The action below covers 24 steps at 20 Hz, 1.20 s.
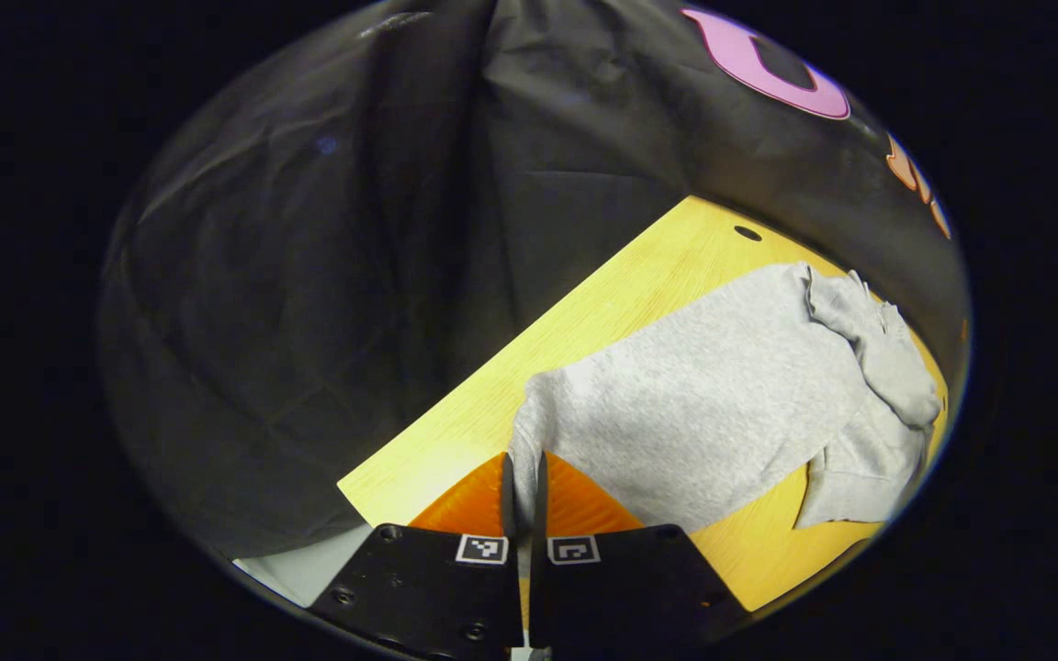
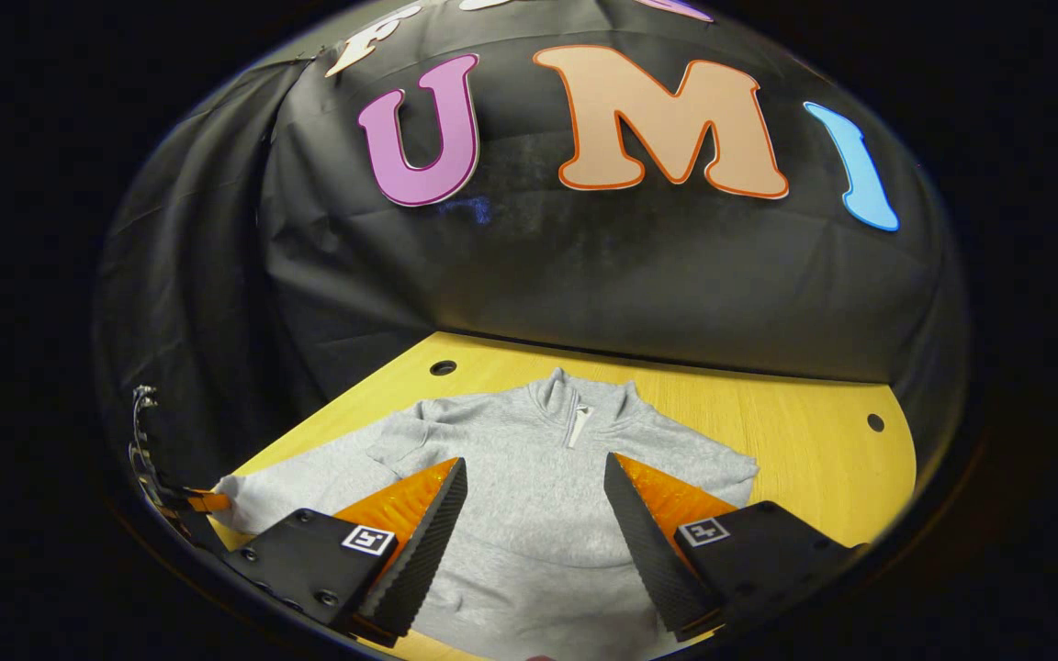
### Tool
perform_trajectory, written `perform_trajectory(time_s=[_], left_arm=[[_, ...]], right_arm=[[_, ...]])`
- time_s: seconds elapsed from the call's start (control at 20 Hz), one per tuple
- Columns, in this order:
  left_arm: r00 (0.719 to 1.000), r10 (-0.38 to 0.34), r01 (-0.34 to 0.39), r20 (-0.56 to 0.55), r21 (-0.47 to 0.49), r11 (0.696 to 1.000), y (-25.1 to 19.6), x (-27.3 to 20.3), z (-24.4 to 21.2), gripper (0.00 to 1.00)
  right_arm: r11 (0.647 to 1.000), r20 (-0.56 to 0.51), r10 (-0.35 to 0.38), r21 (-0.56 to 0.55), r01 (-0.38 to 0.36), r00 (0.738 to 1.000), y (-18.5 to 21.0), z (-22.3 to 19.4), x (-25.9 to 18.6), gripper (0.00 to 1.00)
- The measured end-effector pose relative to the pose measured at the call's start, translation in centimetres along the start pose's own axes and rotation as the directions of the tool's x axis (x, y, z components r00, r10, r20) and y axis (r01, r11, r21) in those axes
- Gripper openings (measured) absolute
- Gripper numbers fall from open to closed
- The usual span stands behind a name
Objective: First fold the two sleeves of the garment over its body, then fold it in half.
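Observation:
A grey zip-neck sweatshirt [image 2: 529,459] lies flat on the yellow wooden table [image 2: 795,431], collar toward the back wall. One sleeve [image 2: 295,487] stretches out to the left. In the left gripper view my left gripper [image 1: 524,482] is shut on the end of that sleeve [image 1: 529,422], with grey cloth pinched between its fingers. The rest of the sweatshirt [image 1: 713,395] runs away to the right, bunched at its far end [image 1: 878,358]. My right gripper [image 2: 534,514] hovers open over the sweatshirt's chest, nothing between its fingers. The left gripper [image 2: 185,500] also shows at the sleeve's tip.
The table has small round holes [image 2: 443,367] [image 2: 875,422] near its back corners. Black cloth walls stand close behind and to the left of the table [image 1: 639,266]. Bare wood shows to the right of the sweatshirt.

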<state>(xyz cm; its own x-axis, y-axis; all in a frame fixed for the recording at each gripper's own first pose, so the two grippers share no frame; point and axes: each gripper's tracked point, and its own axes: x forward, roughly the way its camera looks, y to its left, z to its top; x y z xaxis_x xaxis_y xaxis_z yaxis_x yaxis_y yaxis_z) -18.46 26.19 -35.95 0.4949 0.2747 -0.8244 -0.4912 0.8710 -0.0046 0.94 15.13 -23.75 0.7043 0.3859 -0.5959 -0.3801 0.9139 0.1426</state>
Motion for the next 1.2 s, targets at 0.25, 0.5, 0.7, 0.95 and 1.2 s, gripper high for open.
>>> perform_trajectory(time_s=[0.25,0.5,0.7,0.95,1.2], left_arm=[[0.995,-0.028,0.025,0.100,0.031,0.999,-0.8,-0.8,5.9,0.01],[0.971,-0.100,0.090,0.216,0.057,0.994,-4.7,-2.4,12.1,0.01],[0.954,-0.146,0.127,0.262,0.086,0.988,-8.1,-3.5,15.8,0.01],[0.916,-0.232,0.184,0.327,0.170,0.968,-13.5,-5.1,20.2,0.01],[0.860,-0.361,0.272,0.361,0.275,0.922,-21.3,-7.6,22.8,0.01]], right_arm=[[1.000,0.002,-0.029,0.003,0.029,1.000,-1.6,-0.6,-1.7,0.96],[0.998,0.006,-0.065,0.016,0.065,0.998,-3.6,-1.2,-3.8,0.96],[0.994,0.012,-0.101,0.029,0.101,0.995,-5.5,-1.7,-5.5,0.92],[0.985,0.005,-0.165,0.060,0.165,0.986,-8.4,-3.2,-8.0,0.96],[0.970,-0.002,-0.232,0.078,0.232,0.973,-11.3,-4.7,-11.1,0.96]])
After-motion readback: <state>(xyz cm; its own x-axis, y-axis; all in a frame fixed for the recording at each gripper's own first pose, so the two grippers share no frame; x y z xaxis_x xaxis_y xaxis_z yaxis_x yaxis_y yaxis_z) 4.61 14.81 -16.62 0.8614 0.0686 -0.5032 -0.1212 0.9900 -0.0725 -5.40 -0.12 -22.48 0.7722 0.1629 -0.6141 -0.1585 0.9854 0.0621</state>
